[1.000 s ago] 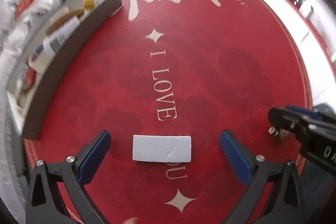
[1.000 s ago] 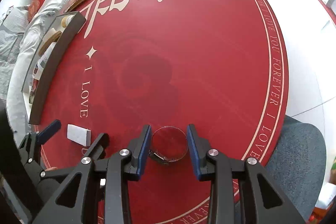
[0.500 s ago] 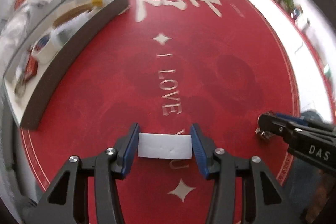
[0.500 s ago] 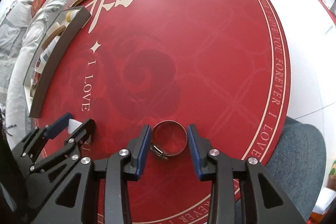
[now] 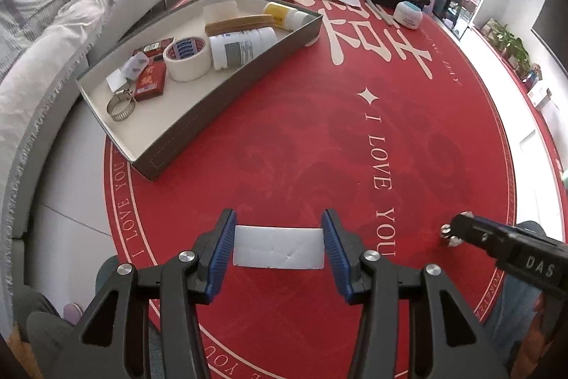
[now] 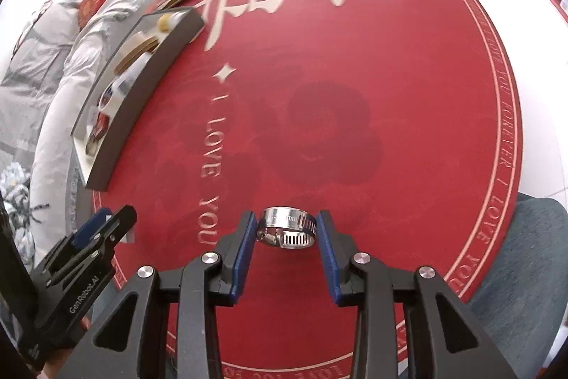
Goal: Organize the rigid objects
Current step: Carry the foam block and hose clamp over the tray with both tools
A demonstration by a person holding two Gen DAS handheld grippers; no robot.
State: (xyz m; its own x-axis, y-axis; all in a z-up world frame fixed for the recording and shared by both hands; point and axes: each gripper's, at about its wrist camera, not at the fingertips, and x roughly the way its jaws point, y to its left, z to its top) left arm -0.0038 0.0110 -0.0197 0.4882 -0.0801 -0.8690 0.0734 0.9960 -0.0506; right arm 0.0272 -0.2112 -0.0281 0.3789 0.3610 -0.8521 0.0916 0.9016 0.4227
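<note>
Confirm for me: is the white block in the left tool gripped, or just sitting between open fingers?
Gripped. In the left wrist view both blue pads of the left tool press the short ends of the white block, with no gap showing.

At the bottom centre of the frame, a flat white block [image 5: 279,247] is clamped end to end between the blue pads of the left gripper [image 5: 279,249], above the round red mat [image 5: 319,137]. In the upper left, a grey tray [image 5: 227,95] is seen holding a tape roll [image 5: 187,59], a white bottle [image 5: 241,45] and a metal hose clamp [image 5: 121,105]. The right gripper [image 5: 458,231] is seen entering at the right edge.
</note>
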